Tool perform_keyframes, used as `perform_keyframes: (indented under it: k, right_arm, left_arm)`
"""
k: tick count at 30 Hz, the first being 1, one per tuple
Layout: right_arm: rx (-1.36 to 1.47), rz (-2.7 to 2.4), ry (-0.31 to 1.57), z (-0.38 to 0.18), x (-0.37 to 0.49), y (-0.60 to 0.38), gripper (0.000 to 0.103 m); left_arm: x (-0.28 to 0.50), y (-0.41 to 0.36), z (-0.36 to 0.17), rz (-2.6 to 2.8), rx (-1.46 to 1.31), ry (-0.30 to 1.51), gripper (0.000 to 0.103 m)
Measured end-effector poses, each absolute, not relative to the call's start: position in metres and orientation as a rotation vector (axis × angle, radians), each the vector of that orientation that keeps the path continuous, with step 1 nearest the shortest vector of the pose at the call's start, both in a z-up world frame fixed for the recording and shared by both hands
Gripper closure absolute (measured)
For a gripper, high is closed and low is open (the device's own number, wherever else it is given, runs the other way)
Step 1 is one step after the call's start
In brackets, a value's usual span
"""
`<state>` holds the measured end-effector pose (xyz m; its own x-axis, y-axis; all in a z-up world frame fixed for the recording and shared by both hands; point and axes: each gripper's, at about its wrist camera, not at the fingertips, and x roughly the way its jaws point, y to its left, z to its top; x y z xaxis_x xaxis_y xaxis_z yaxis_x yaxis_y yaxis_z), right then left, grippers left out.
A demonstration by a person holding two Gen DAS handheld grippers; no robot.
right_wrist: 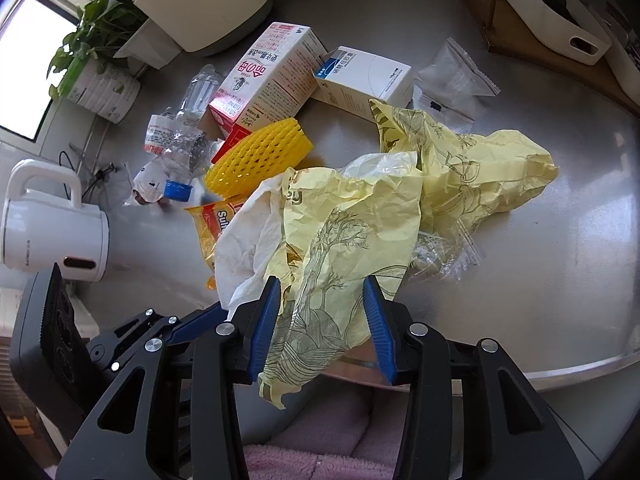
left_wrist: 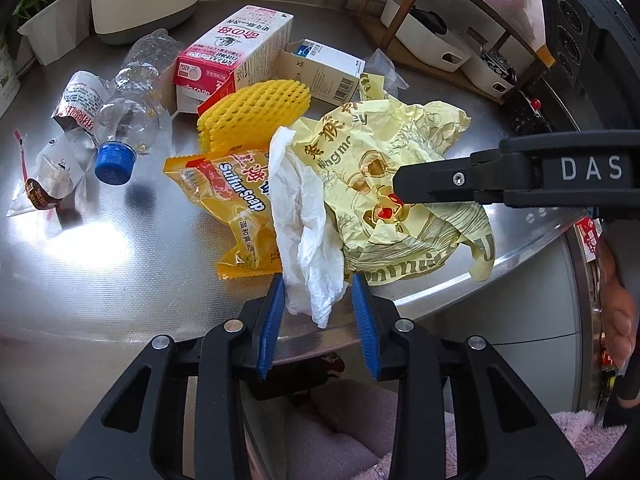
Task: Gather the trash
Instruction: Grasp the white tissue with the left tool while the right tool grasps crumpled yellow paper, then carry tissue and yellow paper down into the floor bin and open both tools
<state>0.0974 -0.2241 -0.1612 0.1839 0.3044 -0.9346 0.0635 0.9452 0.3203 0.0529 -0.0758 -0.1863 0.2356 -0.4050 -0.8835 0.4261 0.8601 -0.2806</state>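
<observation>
A pile of trash lies on the steel counter (left_wrist: 100, 264). My left gripper (left_wrist: 318, 312) is open, its blue pads on either side of a crumpled white tissue (left_wrist: 308, 232) at the counter's front edge. My right gripper (right_wrist: 320, 320) is open around the hanging edge of a crumpled pale yellow paper wrapper (right_wrist: 360, 216), which also shows in the left wrist view (left_wrist: 384, 160). In that view my right gripper comes in from the right over the wrapper. A yellow sulfur soap packet (left_wrist: 224, 200) lies under the tissue.
Behind lie a yellow foam fruit net (left_wrist: 256, 112), a red-and-white carton (left_wrist: 236, 52), a small white box (left_wrist: 328, 68), a crushed plastic bottle with a blue cap (left_wrist: 128, 108) and clear wrappers (left_wrist: 52, 168). A white kettle (right_wrist: 48, 224), a plant (right_wrist: 100, 20) and a wooden shelf (left_wrist: 440, 40) ring the counter.
</observation>
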Motion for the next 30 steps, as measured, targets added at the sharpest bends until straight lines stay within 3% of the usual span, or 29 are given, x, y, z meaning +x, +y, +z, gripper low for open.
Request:
perform_keyframes:
  k: [2, 3, 5, 7, 30]
  right_arm:
    - [0.307, 0.173, 1.387, -0.165, 0.099, -0.224, 0.069]
    - [0.304, 0.171, 1.386, -0.166, 0.100, -0.224, 0.072]
    - [0.291, 0.167, 1.378, -0.165, 0.101, -0.226, 0.088]
    - [0.280, 0.168, 1.364, -0.162, 0.101, -0.227, 0.090]
    - [0.288, 0.225, 1.118, -0.064, 0.042, -0.241, 0.092]
  left_arm:
    - [0.056, -0.075, -0.191, -0.572, 0.005, 1.217, 0.081]
    - [0.057, -0.075, -0.192, -0.572, 0.001, 1.221, 0.089]
    - [0.057, -0.075, -0.192, -0.576, -0.007, 1.222, 0.095]
    - [0.056, -0.075, -0.189, -0.586, -0.016, 1.219, 0.098]
    - [-0.008, -0.041, -0.082, -0.516, 0.002, 0.973, 0.101]
